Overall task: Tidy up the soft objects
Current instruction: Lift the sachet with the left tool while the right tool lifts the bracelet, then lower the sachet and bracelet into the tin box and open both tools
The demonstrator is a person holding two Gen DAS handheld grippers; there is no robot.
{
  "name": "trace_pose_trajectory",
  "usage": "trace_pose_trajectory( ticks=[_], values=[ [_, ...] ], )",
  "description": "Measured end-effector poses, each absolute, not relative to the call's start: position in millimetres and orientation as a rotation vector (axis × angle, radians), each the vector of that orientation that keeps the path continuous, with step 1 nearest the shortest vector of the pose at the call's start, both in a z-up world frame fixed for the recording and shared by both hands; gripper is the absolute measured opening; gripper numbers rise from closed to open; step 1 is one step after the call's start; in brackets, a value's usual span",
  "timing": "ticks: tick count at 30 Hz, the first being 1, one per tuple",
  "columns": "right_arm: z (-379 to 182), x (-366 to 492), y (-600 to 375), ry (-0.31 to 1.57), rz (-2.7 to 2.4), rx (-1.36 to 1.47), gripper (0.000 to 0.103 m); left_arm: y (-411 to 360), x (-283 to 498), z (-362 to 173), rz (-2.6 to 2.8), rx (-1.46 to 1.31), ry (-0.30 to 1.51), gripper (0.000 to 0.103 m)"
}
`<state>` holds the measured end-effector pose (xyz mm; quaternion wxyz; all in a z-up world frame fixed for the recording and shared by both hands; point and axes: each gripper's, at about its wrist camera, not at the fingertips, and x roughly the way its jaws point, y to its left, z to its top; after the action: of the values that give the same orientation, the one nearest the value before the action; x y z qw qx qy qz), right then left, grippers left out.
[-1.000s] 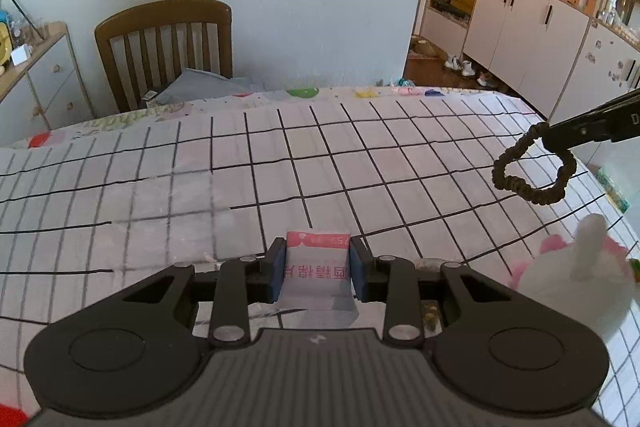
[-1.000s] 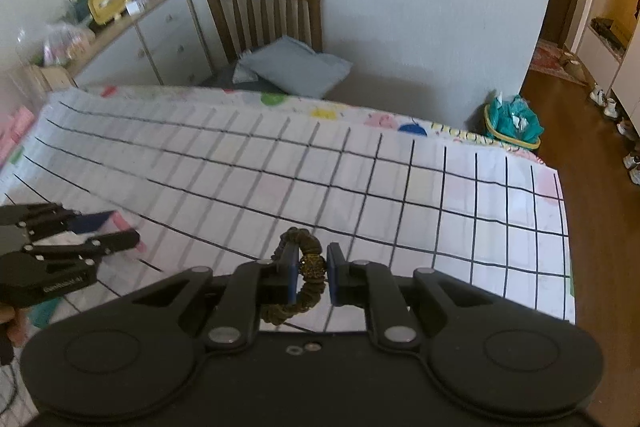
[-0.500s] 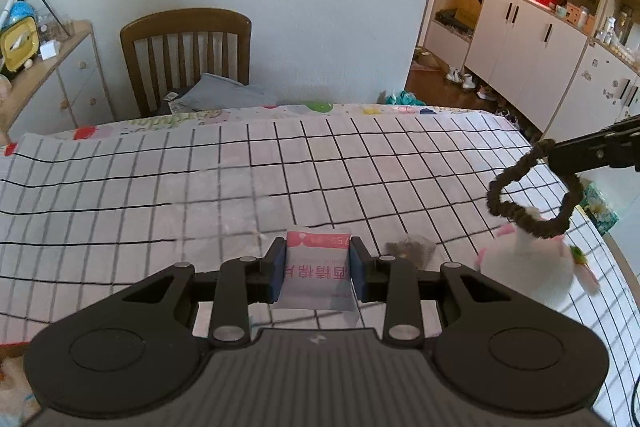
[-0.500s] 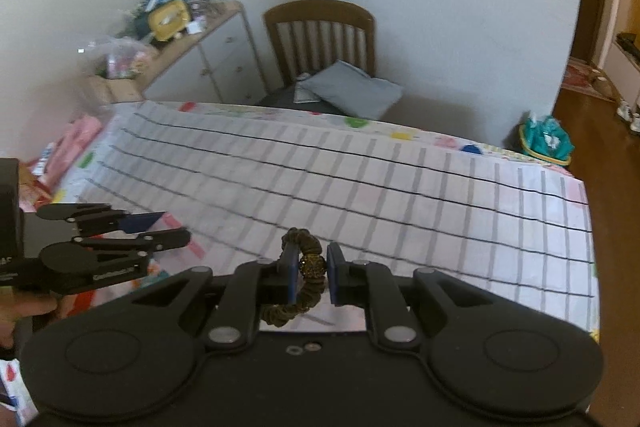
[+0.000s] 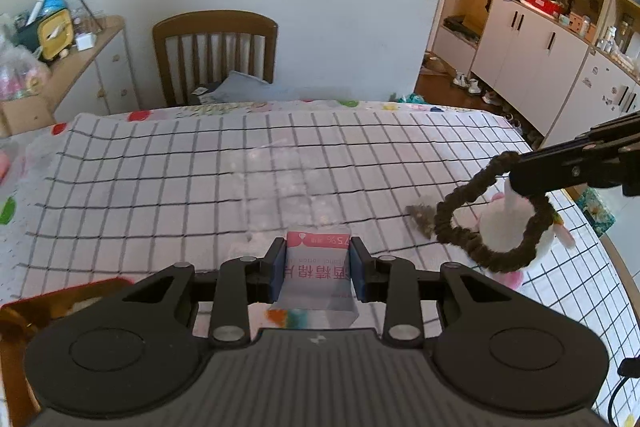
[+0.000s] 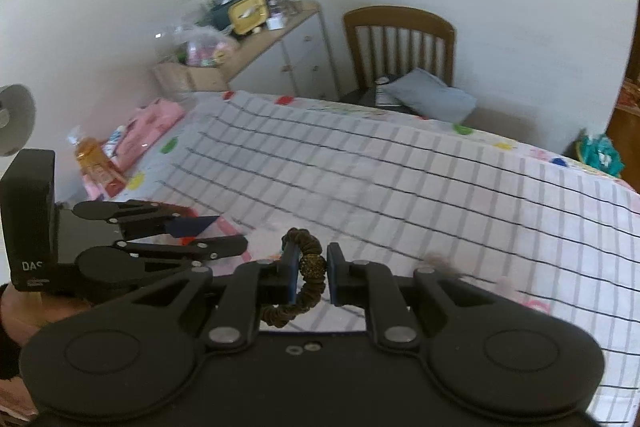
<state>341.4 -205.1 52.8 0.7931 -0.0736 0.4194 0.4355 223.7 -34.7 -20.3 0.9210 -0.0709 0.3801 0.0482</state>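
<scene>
Both views are swinging left compared with a second ago: the chair [image 5: 215,55] is sliding toward the centre and a red tray [image 5: 60,297] is now showing at my lower left.

I'm carrying two soft things at once. My left gripper [image 5: 318,269] is clamped on a wipe sachet [image 5: 316,273], jaws pressing its two sides, held above the checked worktop [image 5: 160,187]. My right gripper [image 6: 312,269] is pinched tight on a brown scrunchie [image 6: 306,267], whose loop is dangling free below the jaws.

To do this well, I'm judging I should be keeping both grips firm but not crushing, travelling level, and lowering each item until it is touching down before easing off. The scrunchie's loop is hanging close over the plush [image 5: 504,227], so I should be lifting clear of it to avoid snagging.

Counting now: one sachet, one scrunchie, one white-and-pink plush, one small grey fuzzy scrap [image 5: 422,217] lying just beside the plush, one tray, one chair. Two grippers, both loaded. The tray's contents I cannot make out.
</scene>
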Motion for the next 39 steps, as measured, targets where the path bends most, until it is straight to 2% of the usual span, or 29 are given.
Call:
trace_pose_trajectory(
  ticks=[21,39],
  values=[
    [45,242,-72,0.934,1.103,-0.208,0.013,84,123,-8,0.225,-0.164,0.779,0.032],
    [-10,195,1,0.994,1.181,-0.245,0.013,155,103,-52,0.255,-0.193,0.858,0.032]
  ],
)
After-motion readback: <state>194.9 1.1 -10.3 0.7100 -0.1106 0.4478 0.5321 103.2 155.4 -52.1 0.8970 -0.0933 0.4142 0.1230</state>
